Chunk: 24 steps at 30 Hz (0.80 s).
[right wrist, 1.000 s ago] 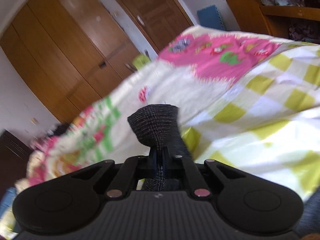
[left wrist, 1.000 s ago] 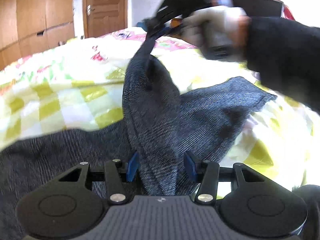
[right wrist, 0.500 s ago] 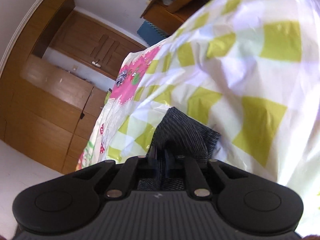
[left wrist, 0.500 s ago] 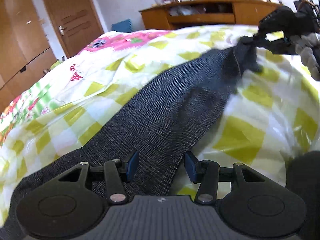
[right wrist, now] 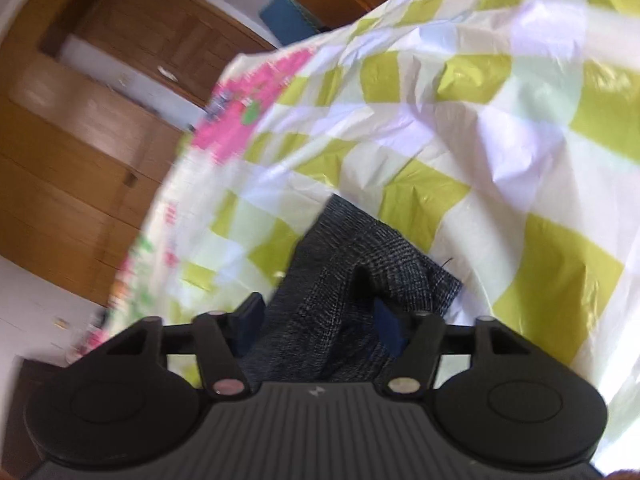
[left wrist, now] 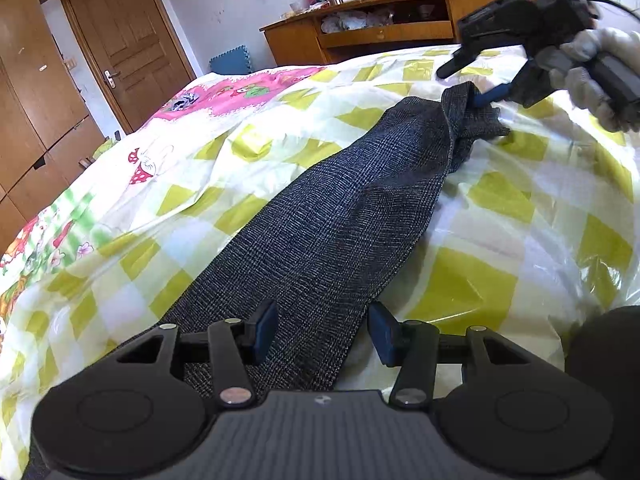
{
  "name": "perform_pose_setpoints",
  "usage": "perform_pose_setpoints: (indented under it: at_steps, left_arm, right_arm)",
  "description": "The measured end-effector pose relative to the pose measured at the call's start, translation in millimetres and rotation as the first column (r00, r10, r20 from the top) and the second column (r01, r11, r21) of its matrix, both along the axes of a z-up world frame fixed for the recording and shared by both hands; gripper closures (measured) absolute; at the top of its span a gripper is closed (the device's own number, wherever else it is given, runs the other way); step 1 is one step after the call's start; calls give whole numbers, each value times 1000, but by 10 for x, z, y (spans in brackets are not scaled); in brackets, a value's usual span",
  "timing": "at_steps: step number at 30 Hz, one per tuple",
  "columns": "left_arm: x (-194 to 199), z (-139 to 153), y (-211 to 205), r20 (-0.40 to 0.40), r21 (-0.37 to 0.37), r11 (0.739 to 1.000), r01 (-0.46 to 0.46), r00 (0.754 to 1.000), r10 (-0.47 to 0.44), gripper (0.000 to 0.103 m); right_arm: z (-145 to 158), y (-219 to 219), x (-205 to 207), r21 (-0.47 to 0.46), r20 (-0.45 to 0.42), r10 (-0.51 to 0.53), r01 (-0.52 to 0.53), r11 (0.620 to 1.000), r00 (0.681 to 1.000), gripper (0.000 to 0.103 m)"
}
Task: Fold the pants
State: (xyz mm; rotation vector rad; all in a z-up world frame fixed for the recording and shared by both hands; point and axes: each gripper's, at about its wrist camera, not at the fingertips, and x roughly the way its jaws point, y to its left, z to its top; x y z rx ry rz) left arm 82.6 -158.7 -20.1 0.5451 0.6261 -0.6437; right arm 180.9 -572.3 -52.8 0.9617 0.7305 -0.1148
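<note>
Dark grey checked pants (left wrist: 332, 216) lie stretched out along the bed, running from under my left gripper to the far right. My left gripper (left wrist: 322, 330) is open, its blue pads either side of the near end of the cloth. My right gripper (left wrist: 476, 92) shows at the far end in a gloved hand, open at the bunched leg end. In the right wrist view my right gripper (right wrist: 318, 320) stands open with the crumpled leg end (right wrist: 360, 272) between its pads.
The bed is covered by a yellow-and-white checked sheet (left wrist: 500, 240) with a pink cartoon patch (left wrist: 240, 92). A wooden desk (left wrist: 380, 32) stands beyond the bed, with a wooden door (left wrist: 128, 40) and wardrobes at left.
The right gripper carried the leg end away to the far right and laid the pants out flat. Its jaws have opened from shut. The left gripper stays open.
</note>
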Motion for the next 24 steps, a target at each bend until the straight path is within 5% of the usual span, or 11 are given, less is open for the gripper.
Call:
perform_pose_setpoints:
  at_steps: [2,4,5,6,9,13,15,18,21,22,24]
  left_arm:
    - [2,-23,22,-9,-15,1000,-4,1000,3,41]
    - [-3,-41,46,-11,-31,999,-7,1000,6,41]
    - [-3,-44,52,-12,-38,999,-8,1000,7,41]
    - [2,-41,72,-15,-48,999,-9,1000,9,41]
    - [34,17,144,-10,-70,997,-25,1000,25,41]
    - [68,224,273,29,-114,992,-62,997,66,41]
    - [63,286,306,51,-119,990,-69,996,76,41]
    - [38,235,289,52,-102,993,-64,996,69,41]
    - [60,60,213,2,-62,997,-45,999,45,41]
    - [54,-3,180,-8,-40,998,-38,999,38,41]
    - [23,-79,139,-21,-11,1000,-23,1000,23,41]
  right_arm:
    - [-27,109,163,-26,-56,18,-19,999,998,39]
    - [-73,154,214,-68,-65,12,-16,998,998,67]
    - [-69,160,256,-67,-75,8,-13,998,997,90]
    - [-28,161,283,-43,-51,18,-20,999,999,95]
    - [362,227,307,-6,123,51,-51,999,991,95]
    - [1006,308,97,30,421,76,-97,995,904,96]
    - [1025,288,-57,46,468,55,-87,995,882,96]
    - [591,167,-261,84,406,0,-38,996,914,93]
    - [-107,-27,-314,63,136,-72,64,996,988,91]
    - [-317,-115,-357,96,69,-106,99,990,992,89]
    - [-468,-217,-507,188,83,-162,144,971,983,80]
